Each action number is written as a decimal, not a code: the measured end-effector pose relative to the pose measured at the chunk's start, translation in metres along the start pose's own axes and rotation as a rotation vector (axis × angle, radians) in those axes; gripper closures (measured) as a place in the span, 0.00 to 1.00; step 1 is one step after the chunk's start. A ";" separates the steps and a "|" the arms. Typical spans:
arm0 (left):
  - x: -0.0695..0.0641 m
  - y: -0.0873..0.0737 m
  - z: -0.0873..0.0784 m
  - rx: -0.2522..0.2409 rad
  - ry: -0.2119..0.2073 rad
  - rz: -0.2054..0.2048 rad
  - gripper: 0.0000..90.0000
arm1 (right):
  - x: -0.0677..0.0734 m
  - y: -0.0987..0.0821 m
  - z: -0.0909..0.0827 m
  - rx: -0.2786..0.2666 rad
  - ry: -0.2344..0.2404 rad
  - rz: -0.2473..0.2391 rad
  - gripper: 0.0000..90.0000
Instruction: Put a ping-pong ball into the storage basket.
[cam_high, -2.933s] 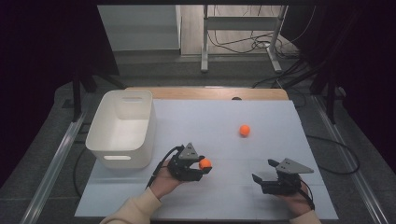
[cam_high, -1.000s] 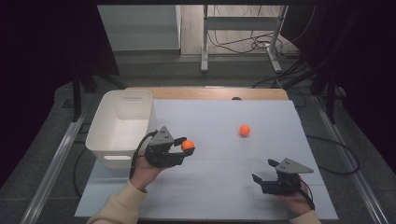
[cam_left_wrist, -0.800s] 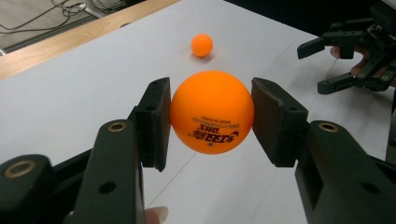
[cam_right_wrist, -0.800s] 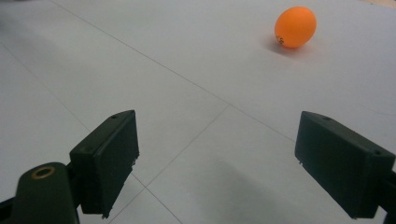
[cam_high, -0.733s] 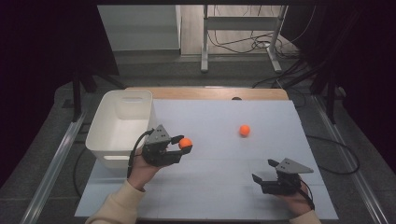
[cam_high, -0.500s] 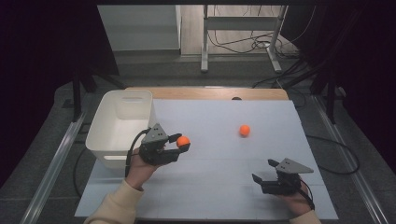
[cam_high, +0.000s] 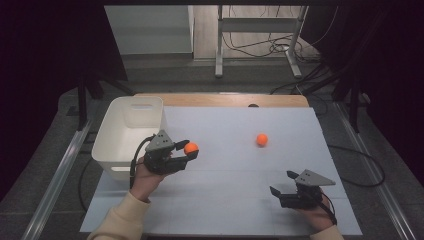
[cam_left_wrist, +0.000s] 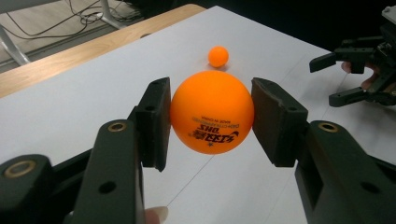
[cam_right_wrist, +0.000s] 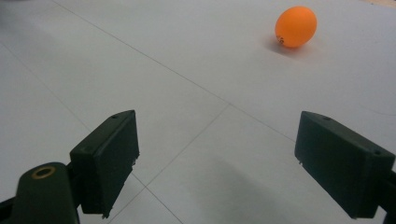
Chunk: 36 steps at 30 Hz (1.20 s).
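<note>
In the high view, the left gripper (cam_high: 187, 152) is at the left of the middle of the frame, just beside the right wall of the white bin (cam_high: 107, 142). Its jaws pinch an orange ball (cam_high: 191, 148), which is lifted off the desk (cam_high: 235, 200). Compared with the pictures from a few seconds ago, this gripper has carried the ball from the lower middle of the frame up and to the left, toward the bin; in the last second it moved only a little. The ball is not yet over the bin opening, so I judge the carrying step is almost finished and the drop into the bin is what remains. A second ball (cam_high: 262, 139) lies at the right of the middle, in the same place as before. The right gripper (cam_high: 280, 185) rests at the lower right and has not changed; its jaws are spread and hold nothing.

In the left gripper view, the ball (cam_left_wrist: 212, 111) sits in the middle of the frame, with both jaws pressed on its sides. The second ball (cam_left_wrist: 218, 56) is above it, far off on the desk. The right gripper (cam_left_wrist: 336, 79) is at the right edge.

In the right gripper view, the two jaws stand wide apart at the bottom, with bare desk between them. The second ball (cam_right_wrist: 295, 26) lies at the upper right, well apart from them; probably it is next to be taken.
</note>
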<state>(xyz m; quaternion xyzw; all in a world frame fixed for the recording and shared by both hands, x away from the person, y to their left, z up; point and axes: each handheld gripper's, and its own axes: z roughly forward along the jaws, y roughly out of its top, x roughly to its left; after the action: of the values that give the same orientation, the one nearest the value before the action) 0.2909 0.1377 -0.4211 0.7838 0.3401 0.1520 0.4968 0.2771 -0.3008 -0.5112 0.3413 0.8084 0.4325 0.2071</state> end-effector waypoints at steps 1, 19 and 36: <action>0.001 0.000 -0.001 -0.001 0.002 -0.001 0.56 | 0.000 0.000 0.000 0.000 0.000 0.000 0.16; 0.008 0.000 -0.009 -0.022 0.033 -0.018 0.56 | 0.000 0.000 0.000 0.001 0.002 -0.004 0.16; 0.010 0.000 -0.009 -0.016 0.036 -0.016 0.56 | 0.000 0.000 0.000 0.002 0.002 -0.005 0.16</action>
<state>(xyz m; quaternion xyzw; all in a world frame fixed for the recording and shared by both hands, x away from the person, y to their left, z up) 0.2926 0.1509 -0.4180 0.7741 0.3543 0.1649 0.4981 0.2772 -0.3005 -0.5116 0.3392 0.8098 0.4317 0.2071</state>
